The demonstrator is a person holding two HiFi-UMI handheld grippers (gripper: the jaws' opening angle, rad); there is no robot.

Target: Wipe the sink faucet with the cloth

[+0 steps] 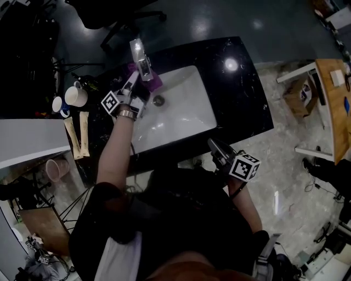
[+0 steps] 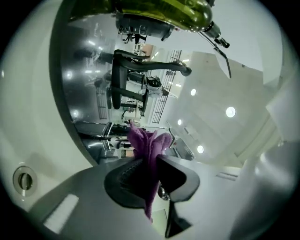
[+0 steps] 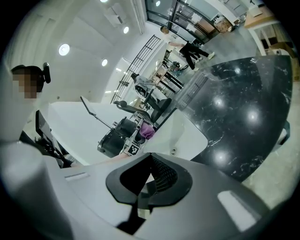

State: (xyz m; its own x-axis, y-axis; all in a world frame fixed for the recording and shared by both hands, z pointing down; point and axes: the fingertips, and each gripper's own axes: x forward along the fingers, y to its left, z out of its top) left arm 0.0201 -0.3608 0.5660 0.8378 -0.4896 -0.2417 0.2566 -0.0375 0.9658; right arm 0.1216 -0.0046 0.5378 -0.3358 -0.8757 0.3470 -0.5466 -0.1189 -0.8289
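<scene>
The chrome faucet (image 1: 140, 59) stands at the back rim of the white sink (image 1: 186, 110), and in the left gripper view it looms overhead as the faucet (image 2: 164, 11). My left gripper (image 1: 135, 82) is shut on a purple cloth (image 1: 154, 81) right at the faucet's base. In its own view the cloth (image 2: 149, 145) sticks up bunched from between the jaws of the left gripper (image 2: 150, 171). My right gripper (image 1: 218, 149) hangs in front of the counter, apart from the sink, shut and empty. Its own view shows the right gripper (image 3: 149, 185) with jaws together and the sink (image 3: 187, 136) beyond.
The sink sits in a black marble counter (image 1: 241, 93) and has a drain (image 1: 158, 100). Two mugs (image 1: 75, 96) and two long packets (image 1: 78, 133) lie left of it. A pink cup (image 1: 55, 169) is lower left, an office chair (image 1: 118, 16) behind, and a wooden table (image 1: 334, 99) at the right.
</scene>
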